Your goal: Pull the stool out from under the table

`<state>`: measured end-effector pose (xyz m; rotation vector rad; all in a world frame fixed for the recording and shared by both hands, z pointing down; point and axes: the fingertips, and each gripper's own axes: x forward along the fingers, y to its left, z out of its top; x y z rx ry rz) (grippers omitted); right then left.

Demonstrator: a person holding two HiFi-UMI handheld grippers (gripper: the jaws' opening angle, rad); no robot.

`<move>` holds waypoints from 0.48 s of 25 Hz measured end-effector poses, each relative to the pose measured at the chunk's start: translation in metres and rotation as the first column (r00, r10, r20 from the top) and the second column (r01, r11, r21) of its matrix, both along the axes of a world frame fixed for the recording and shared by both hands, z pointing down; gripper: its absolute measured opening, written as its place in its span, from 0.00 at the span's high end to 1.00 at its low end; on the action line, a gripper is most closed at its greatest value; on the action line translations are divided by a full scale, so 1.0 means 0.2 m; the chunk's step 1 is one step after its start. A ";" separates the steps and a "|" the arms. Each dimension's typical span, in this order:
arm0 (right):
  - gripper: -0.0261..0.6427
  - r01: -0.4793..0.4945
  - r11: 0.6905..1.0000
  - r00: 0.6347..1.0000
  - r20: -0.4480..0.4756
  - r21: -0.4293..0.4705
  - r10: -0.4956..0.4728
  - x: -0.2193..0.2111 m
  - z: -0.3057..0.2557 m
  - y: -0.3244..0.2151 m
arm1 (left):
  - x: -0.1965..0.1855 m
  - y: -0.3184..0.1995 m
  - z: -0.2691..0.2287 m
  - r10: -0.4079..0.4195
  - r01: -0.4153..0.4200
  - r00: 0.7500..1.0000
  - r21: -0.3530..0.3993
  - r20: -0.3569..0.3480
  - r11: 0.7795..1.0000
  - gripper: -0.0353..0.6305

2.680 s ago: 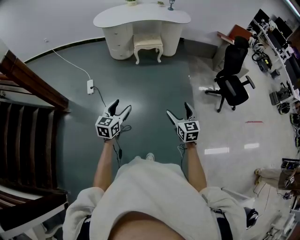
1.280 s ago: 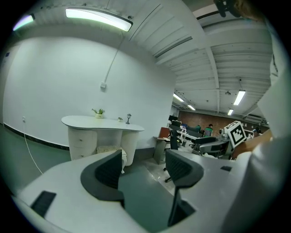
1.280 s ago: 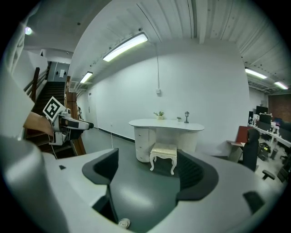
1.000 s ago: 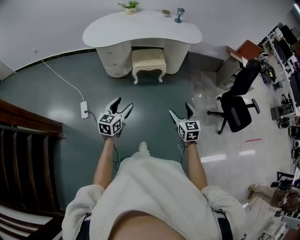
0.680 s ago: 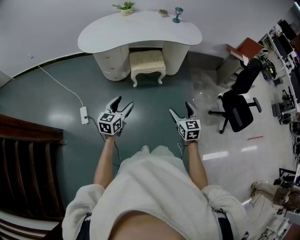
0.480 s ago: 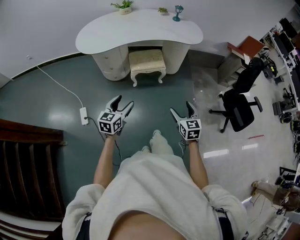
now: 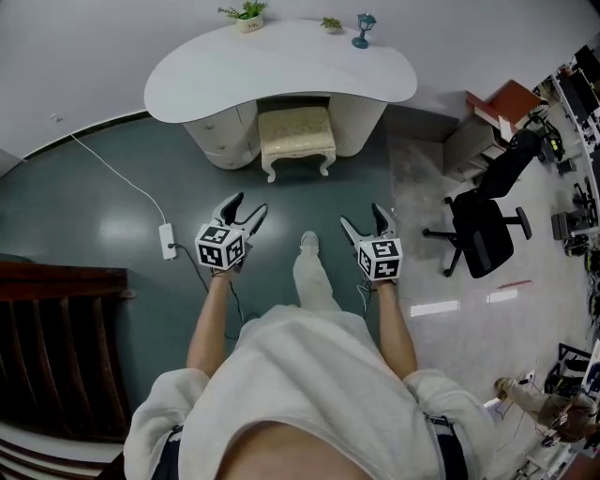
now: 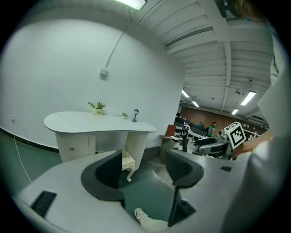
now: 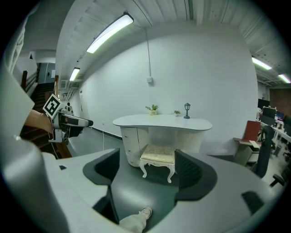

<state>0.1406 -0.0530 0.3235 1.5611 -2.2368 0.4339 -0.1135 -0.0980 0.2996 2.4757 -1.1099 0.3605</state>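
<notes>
- Facing the table (image 7: pixel 281 66), the person holds both grippers out in front over the green floor (image 7: pixel 112 187), well apart from the furniture.
- The stool (image 7: pixel 296 134) stands tucked into the gap under the middle of the table. The front of its cushioned seat and its front legs show past the tabletop's edge in the head view.
- The left gripper (image 7: pixel 246 206) has its jaws spread wide, with only floor between them. In the left gripper view the stool (image 8: pixel 128 160) peeks out beside one jaw and is mostly hidden behind it.
- The right gripper (image 7: pixel 362 217) is also spread wide and holds nothing. In the right gripper view the stool (image 9: pixel 158 157) sits straight ahead, framed between the jaws and far beyond their tips.
- From above, the stool lies ahead of both grippers, roughly centred between them, and neither touches it.
- A shoe (image 7: pixel 308 242) is planted on the floor between the two grippers.
- A plant (image 7: pixel 247 13) and a small lamp (image 7: pixel 364 28) stand along the tabletop's far edge.
- A power strip (image 7: pixel 169 240) lies on the floor left of the left gripper.
- A black chair (image 7: pixel 487 230) stands off to the right on the paler floor.
</notes>
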 end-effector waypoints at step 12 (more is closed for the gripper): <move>0.40 0.065 0.993 0.998 0.025 -0.101 -0.063 0.17 0.24 -0.78 | 0.15 -0.72 0.28 -0.051 0.057 0.998 -0.123 0.048 0.991 0.53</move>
